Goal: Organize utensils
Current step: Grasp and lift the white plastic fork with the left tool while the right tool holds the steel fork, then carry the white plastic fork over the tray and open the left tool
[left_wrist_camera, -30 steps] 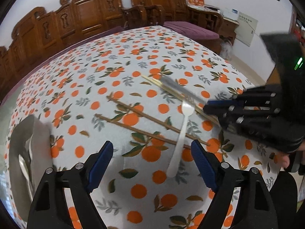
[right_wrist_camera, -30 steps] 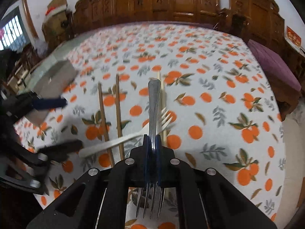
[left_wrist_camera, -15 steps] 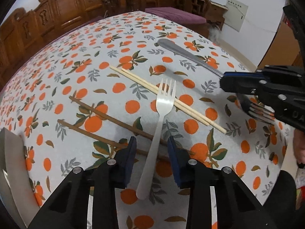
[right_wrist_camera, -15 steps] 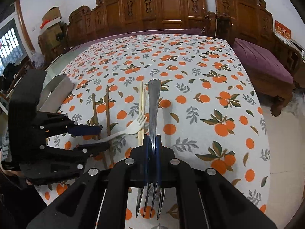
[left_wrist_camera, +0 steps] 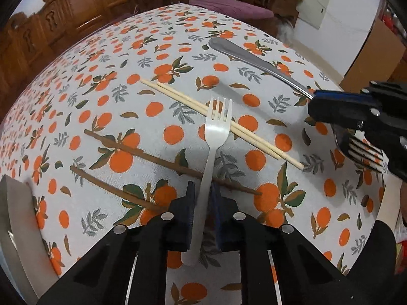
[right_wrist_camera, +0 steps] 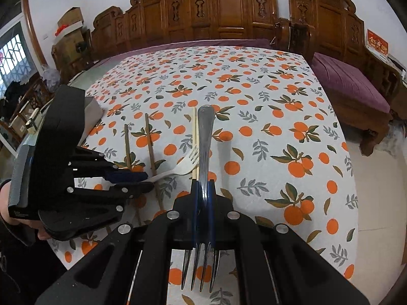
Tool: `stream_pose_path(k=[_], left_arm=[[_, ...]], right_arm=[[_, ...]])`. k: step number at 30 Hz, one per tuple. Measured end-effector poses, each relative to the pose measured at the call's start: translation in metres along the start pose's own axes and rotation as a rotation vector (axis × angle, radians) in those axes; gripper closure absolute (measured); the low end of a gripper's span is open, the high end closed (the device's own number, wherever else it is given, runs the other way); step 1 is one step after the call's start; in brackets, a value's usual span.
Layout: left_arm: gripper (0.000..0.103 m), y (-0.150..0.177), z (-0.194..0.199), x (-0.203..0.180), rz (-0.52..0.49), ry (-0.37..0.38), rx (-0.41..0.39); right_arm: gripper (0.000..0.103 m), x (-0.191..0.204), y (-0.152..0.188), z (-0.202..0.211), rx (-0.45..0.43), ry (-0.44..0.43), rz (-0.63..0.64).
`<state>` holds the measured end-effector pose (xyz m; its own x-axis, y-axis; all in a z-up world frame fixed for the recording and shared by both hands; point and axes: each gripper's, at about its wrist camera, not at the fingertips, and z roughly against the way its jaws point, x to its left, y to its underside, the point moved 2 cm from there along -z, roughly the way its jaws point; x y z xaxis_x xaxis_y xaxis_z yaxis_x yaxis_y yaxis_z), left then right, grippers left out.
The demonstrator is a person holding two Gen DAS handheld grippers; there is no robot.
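My left gripper [left_wrist_camera: 203, 198] is nearly shut around the handle of a white plastic fork [left_wrist_camera: 215, 137] that lies on the orange-print tablecloth [left_wrist_camera: 101, 96], tines pointing away. My right gripper [right_wrist_camera: 203, 190] is shut on a metal fork [right_wrist_camera: 204, 137] and holds it above the table, handle forward, tines back toward the camera. In the left wrist view the right gripper [left_wrist_camera: 315, 106] is at the right with the metal fork [left_wrist_camera: 254, 58]. A light chopstick pair [left_wrist_camera: 216, 115] lies under the white fork's tines. Two dark brown chopsticks [left_wrist_camera: 142, 153] lie under its handle.
A grey metal tray [left_wrist_camera: 15, 228] sits at the table's left edge; it also shows in the right wrist view [right_wrist_camera: 92, 114] behind the left gripper [right_wrist_camera: 150, 180]. Carved wooden benches [right_wrist_camera: 216, 17] with purple cushions surround the table. The table's right edge drops to the floor.
My left gripper moved forward and down over the white fork and closed its jaws from wide open to tight around the handle. The right gripper lifted the metal fork a little and pulled back.
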<state>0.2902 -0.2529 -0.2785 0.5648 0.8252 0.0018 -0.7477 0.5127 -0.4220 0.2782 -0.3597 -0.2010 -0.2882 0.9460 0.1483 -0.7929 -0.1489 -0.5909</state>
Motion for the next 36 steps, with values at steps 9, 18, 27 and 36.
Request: stream_pose_path(k=[9, 18, 27, 36], left_arm=[[0.095, 0.001, 0.031, 0.007, 0.042, 0.006, -0.079], [0.095, 0.010, 0.091, 0.035, 0.076, -0.035, -0.169], [0.095, 0.038, 0.136, 0.092, 0.149, -0.095, -0.215], [0.095, 0.071, 0.151, 0.152, 0.228, -0.158, -0.203]], right_arm=[[0.095, 0.010, -0.002, 0.010, -0.006, 0.004, 0.008], [0.095, 0.047, -0.020, 0.027, -0.030, 0.001, 0.056], [0.095, 0.095, -0.039, 0.027, -0.045, -0.032, 0.100], [0.095, 0.141, -0.049, 0.011, -0.033, -0.078, 0.134]])
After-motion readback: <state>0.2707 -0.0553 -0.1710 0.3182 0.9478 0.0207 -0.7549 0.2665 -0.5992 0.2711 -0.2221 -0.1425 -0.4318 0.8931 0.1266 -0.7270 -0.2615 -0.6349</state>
